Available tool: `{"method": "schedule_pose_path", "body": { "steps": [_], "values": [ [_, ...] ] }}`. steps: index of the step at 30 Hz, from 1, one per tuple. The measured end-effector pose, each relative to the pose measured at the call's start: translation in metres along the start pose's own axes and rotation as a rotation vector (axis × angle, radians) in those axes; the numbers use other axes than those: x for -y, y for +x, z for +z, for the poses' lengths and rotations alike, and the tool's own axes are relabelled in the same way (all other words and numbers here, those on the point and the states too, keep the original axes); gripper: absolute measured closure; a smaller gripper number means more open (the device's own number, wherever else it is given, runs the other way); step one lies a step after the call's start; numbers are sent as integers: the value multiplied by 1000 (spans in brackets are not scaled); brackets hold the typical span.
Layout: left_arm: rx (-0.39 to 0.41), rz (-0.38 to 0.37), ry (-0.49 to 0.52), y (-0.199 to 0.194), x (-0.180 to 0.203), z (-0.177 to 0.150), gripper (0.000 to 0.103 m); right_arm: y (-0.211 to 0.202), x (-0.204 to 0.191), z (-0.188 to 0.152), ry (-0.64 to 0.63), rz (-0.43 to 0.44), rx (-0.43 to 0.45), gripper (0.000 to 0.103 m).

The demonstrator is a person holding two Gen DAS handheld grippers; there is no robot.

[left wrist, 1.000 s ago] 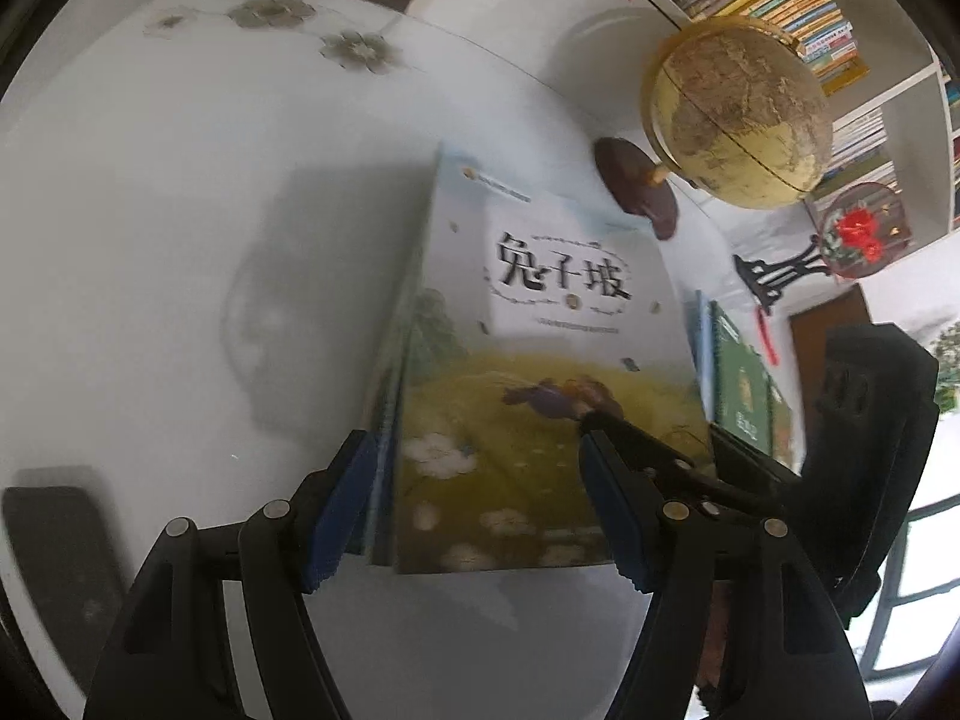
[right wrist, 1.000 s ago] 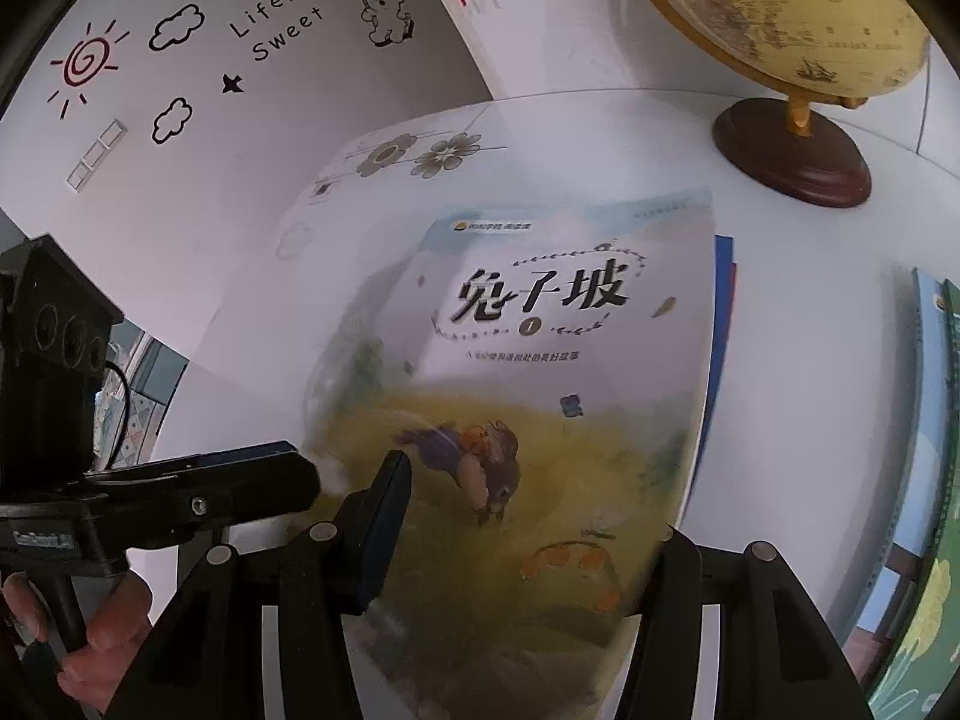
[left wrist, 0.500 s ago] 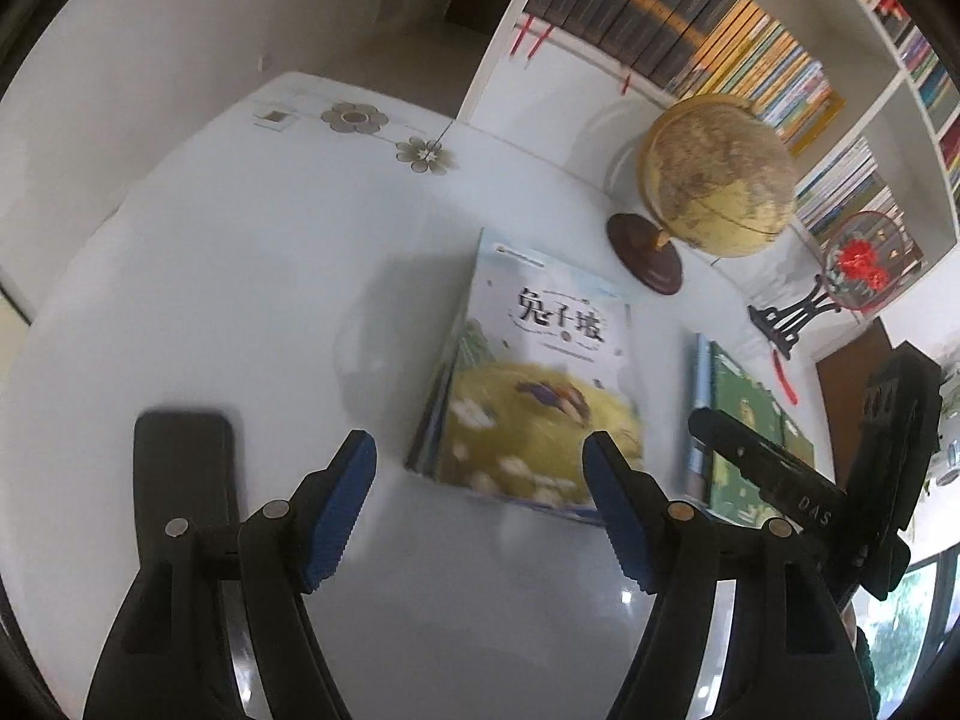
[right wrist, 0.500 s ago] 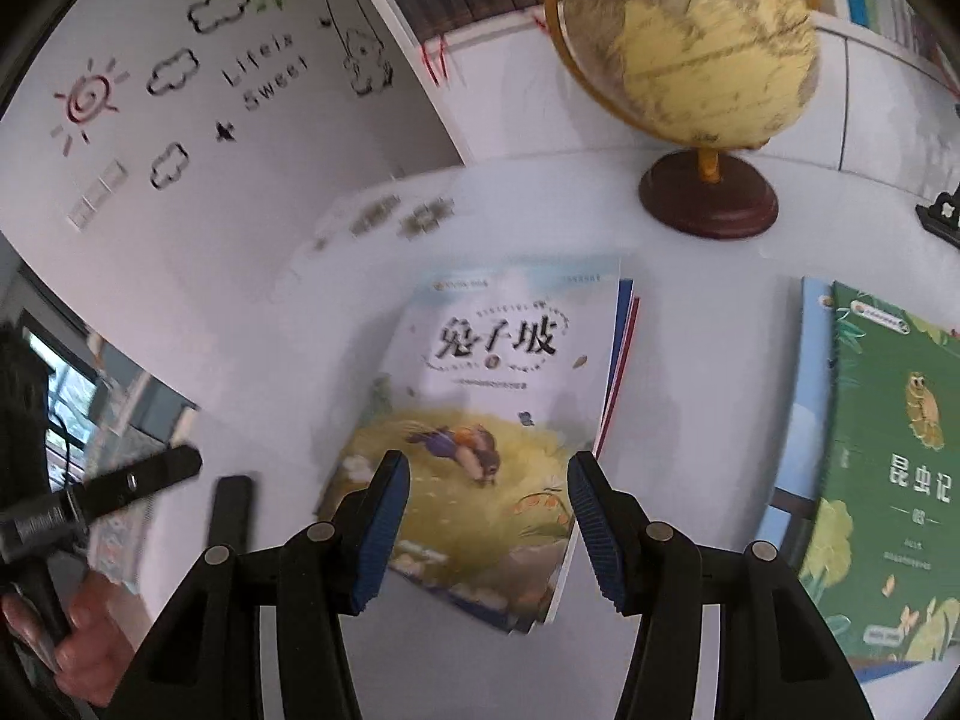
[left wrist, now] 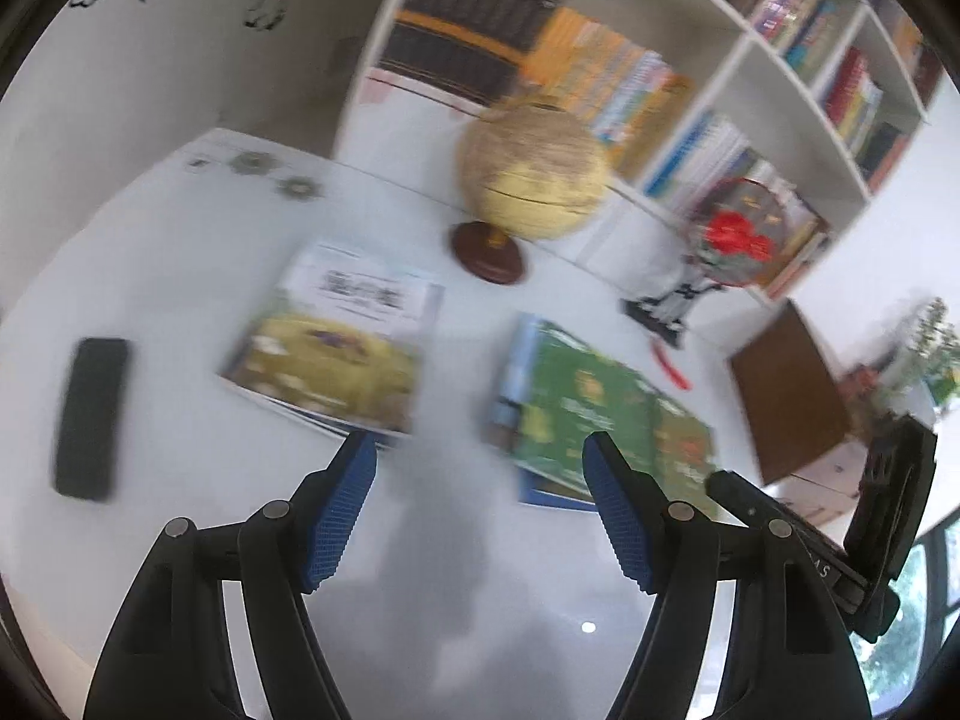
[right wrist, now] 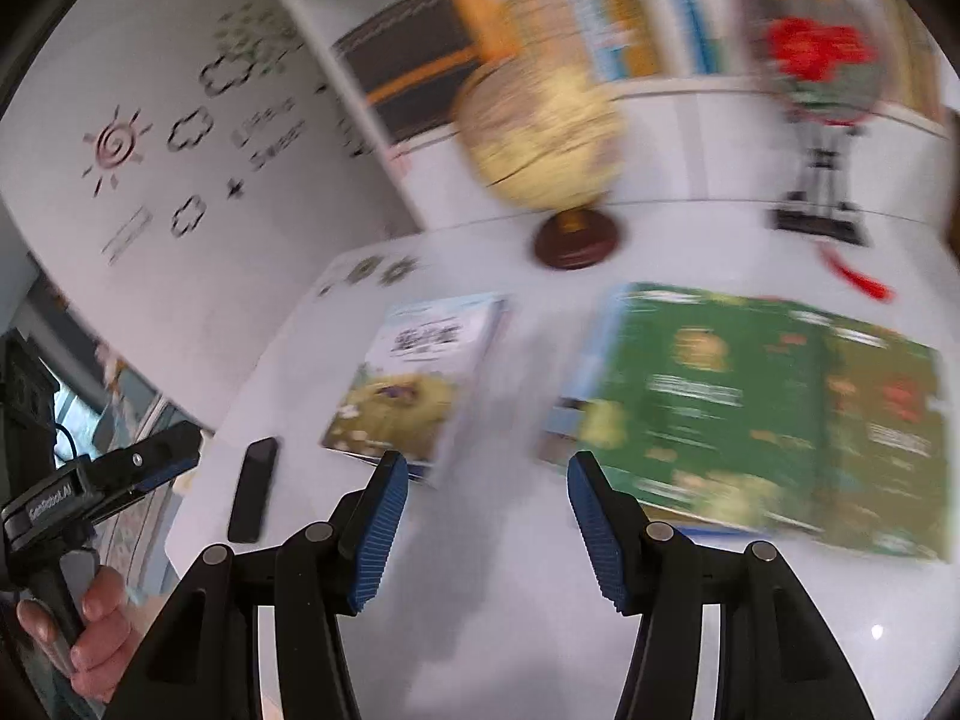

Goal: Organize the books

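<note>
Both frames are blurring. The globe (left wrist: pixel 534 171) is standing on its dark round base toward the far side of the white table (left wrist: pixel 180 252), in front of the bookshelf (left wrist: pixel 750 60). The yellow-and-white picture book (left wrist: pixel 336 342) is lying flat on top of a small stack just in front and to the left of the globe's base; the green books (left wrist: pixel 606 414) are lying flat in front and to the right of the globe, apart from the stack. A black phone (left wrist: pixel 90 417) is lying well to the left of the globe, beyond the stack. A red-flowered ornament on a black stand (left wrist: pixel 729 240) is standing to the right of the globe. The left gripper (left wrist: pixel 480 501) is hovering over bare table on the near side of the globe, jaws spread, gripping nothing. The right gripper (right wrist: pixel 489 516) is hovering likewise, jaws apart and empty in its own view, with nothing lying between the fingers and the books. A hand (right wrist: pixel 90 642) is gripping the left gripper's handle at the edge of the right view.
</note>
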State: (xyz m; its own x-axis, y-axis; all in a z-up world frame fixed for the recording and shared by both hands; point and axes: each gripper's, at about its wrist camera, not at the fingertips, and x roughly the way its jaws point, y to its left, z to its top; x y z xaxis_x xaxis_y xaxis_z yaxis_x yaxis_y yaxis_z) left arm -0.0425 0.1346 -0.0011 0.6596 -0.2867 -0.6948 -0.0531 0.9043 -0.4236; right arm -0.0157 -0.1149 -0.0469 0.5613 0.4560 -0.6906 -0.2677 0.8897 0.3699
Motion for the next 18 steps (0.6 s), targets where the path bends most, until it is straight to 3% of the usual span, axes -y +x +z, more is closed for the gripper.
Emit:
{"method": "schedule_pose_path", "body": {
  "steps": [4,9,13,18],
  "values": [
    [-23,-59,41,9,48,-12,33,-70,56,-16,56,-114,72,46],
    [-60,-95,144,23,102,-15,33,-124,122,-33,201,-178,137,46],
    [-97,-110,192,53,123,-12,33,-142,154,-39,261,-209,153,46],
    [-182,-115,176,103,118,-5,33,-121,172,-41,297,-233,111,46]
  ]
}}
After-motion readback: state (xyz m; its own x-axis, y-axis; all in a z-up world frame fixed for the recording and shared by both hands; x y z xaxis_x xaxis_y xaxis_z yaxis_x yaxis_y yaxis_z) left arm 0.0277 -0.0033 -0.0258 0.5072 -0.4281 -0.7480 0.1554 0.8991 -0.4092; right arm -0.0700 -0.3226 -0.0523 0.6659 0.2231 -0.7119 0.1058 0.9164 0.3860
